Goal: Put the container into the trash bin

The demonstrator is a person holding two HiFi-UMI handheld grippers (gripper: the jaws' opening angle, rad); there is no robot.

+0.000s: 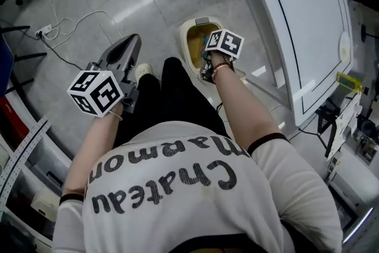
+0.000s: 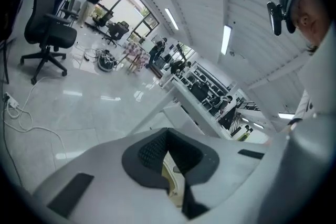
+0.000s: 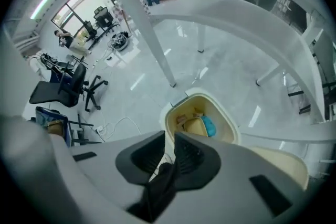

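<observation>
The cream trash bin (image 1: 185, 38) stands open on the floor beside the white table. In the right gripper view a yellowish container (image 3: 195, 126) lies inside the bin (image 3: 231, 126) next to a blue item (image 3: 209, 124). My right gripper (image 1: 206, 75) points steeply down above the bin's near rim. Its jaws (image 3: 169, 139) stand a narrow gap apart with nothing between them. My left gripper (image 1: 131, 38) hangs over the floor to the bin's left, pointing outward. Its pads (image 2: 167, 134) meet at the tips and hold nothing.
A white table (image 1: 308, 21) with slanted legs (image 3: 152, 29) stands just right of the bin. A power strip with a cable (image 1: 44, 29) lies on the floor at the left. The person's dark trouser legs (image 1: 177, 92) are below the grippers. An office chair (image 2: 47, 29) stands further off.
</observation>
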